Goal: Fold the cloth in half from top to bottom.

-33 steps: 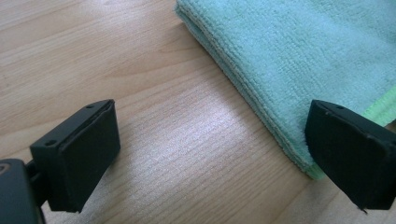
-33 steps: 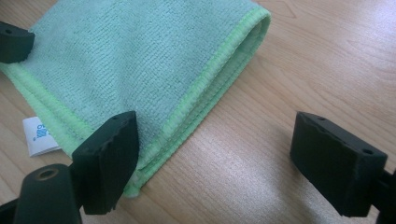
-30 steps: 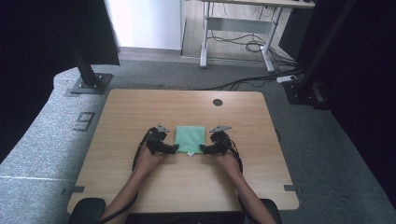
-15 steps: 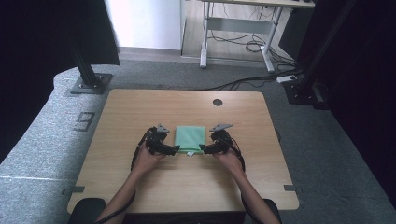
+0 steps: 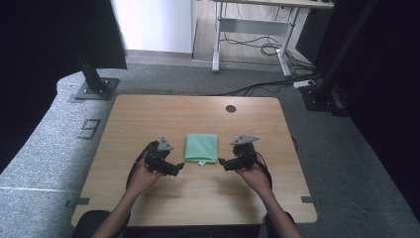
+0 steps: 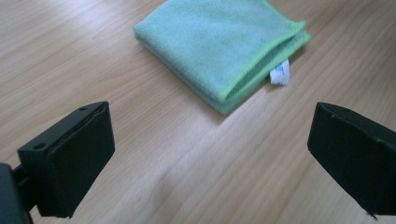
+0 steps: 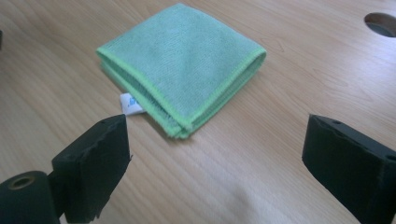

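Cloth [image 5: 201, 148], green and folded into a thick square, is lying flat on the wooden table [image 5: 148, 114] between your two grippers, touching neither. Nearest you, your left gripper [image 5: 174, 168] is sitting just off its left edge with the jaws spread wide and nothing between them; your right gripper [image 5: 224, 162] is flanking the other side, its jaws having just been opening, also bare. I am judging the fold as the thing at risk: the stacked layers are gaping a little at the near corner beside the white tag [image 6: 279, 74], so if you are coming back in low, a jaw could be catching only the top layer and peeling the square open, or shoving the whole bundle across the smooth wood. Farther off, the round cable hole [image 5: 230, 108] is sitting well apart from the cloth. No containers are standing on the table, so nothing is being held in any.
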